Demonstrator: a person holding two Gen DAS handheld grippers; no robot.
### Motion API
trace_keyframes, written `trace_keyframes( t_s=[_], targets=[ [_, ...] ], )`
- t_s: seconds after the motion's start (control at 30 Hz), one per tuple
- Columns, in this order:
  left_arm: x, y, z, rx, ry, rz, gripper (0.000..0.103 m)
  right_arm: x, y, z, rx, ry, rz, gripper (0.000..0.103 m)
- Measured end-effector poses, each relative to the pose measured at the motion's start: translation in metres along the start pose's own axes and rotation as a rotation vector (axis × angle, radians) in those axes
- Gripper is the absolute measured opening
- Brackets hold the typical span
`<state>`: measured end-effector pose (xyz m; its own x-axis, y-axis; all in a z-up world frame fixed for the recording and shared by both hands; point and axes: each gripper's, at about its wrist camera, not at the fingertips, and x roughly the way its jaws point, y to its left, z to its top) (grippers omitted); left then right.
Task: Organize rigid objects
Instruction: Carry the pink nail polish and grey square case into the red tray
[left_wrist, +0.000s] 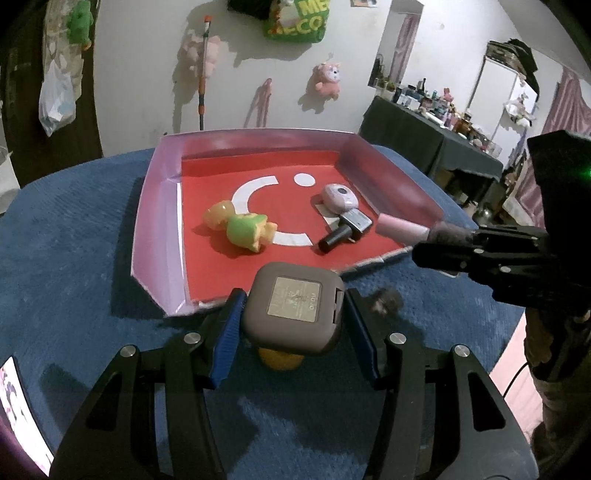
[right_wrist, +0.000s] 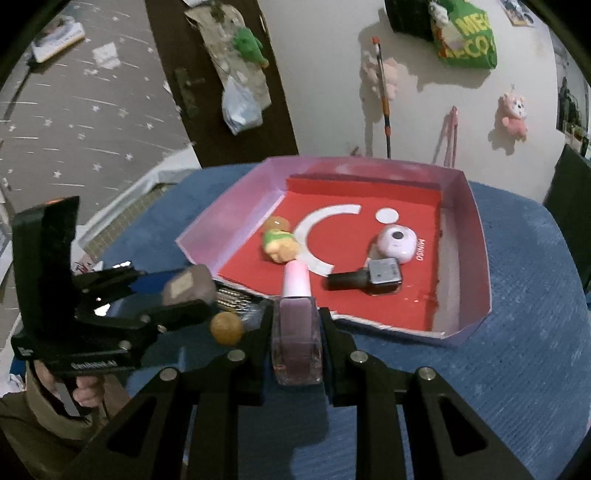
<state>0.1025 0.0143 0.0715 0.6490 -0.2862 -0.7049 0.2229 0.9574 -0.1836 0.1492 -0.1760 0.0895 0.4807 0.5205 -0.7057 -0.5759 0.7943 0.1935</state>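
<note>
Left tongs (left_wrist: 293, 325) pinch the grey case (left_wrist: 293, 308), right tongs (right_wrist: 295, 332) the nail polish bottle (right_wrist: 295, 325); each should clear the tray (right_wrist: 476, 236) rim before releasing.

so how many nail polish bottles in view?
2. A dark-capped bottle lies inside the red tray; a pink-capped bottle sits clamped in the right gripper. None seem hidden.

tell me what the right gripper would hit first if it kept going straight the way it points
Probably the torn near edge of the red-floored tray, just beyond the pink-capped bottle that the right gripper holds. Past it lies the black-capped bottle, though depth is hard to judge.
</note>
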Motion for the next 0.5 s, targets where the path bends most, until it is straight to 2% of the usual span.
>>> trace_keyframes(
  t_s=[0.33, 0.5],
  targets=[
    [0.041, 0.015, 0.022, -0.022, 0.083, 0.05, 0.052, 0.047, -0.029, 0.023, 0.015, 0.193, -0.029, 0.023],
    [0.062, 0.021, 0.026, -0.036, 0.14, 0.057, 0.049, 0.058, -0.035, 0.026, 0.027, 0.239, -0.013, 0.023]
  ],
)
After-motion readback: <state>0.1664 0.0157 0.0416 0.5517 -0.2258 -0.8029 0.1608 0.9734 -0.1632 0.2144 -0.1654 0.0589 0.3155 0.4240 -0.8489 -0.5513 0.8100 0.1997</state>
